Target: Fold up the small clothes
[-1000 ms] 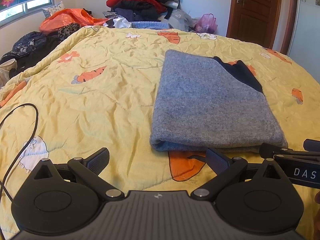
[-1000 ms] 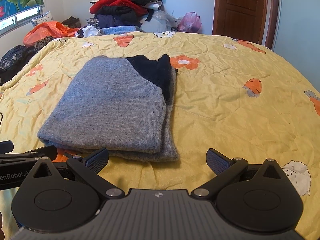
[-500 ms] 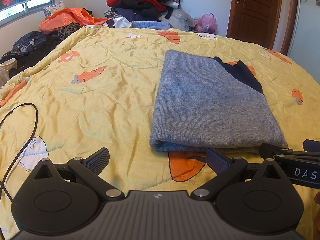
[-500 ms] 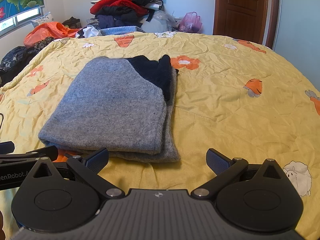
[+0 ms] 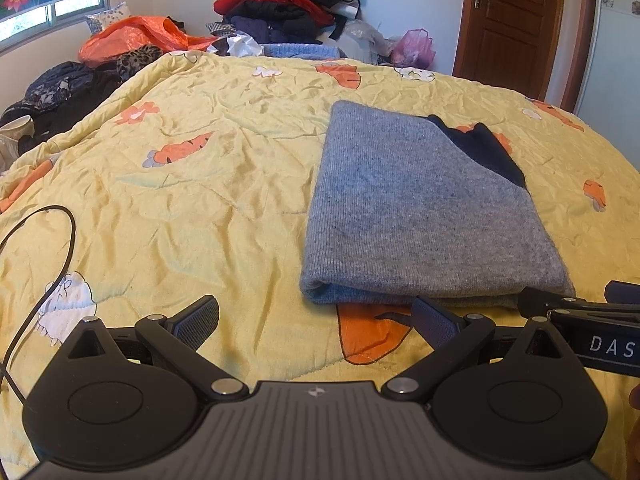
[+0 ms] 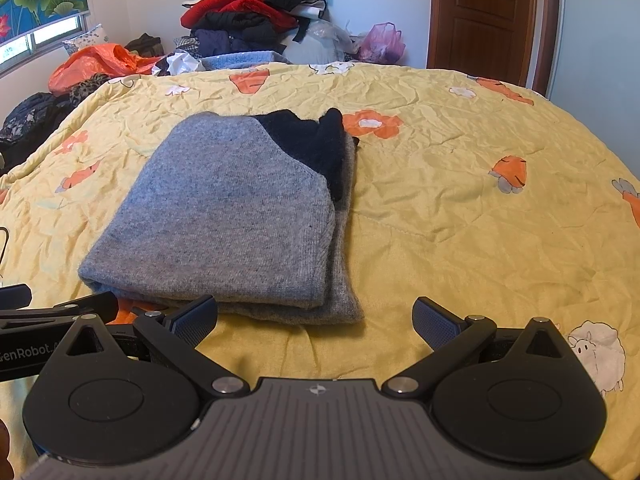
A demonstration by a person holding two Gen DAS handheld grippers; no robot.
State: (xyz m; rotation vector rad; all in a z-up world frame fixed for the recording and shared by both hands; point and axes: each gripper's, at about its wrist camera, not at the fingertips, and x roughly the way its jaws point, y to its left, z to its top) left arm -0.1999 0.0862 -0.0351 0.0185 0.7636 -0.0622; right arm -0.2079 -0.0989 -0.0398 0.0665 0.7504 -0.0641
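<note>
Hovering near folded sweater [image 5: 424, 216], left gripper [image 5: 316, 316] and right gripper [image 6: 316, 316] both spread, empty. Soft, floppy knit; pinch near-edge corners.

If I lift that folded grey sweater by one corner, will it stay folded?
Probably not: the folded grey sweater is soft knit in loose layers, so it would likely droop and unfold. Its fuzzy surface should grip rather than slip. It looks light.

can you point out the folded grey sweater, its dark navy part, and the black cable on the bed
folded grey sweater [image 6: 224, 216], right wrist view, middle of the top grey layer
dark navy part [image 6: 316, 140], right wrist view, far right corner of the sweater
black cable [image 5: 71, 236], left wrist view, curved stretch lying on the quilt
</note>
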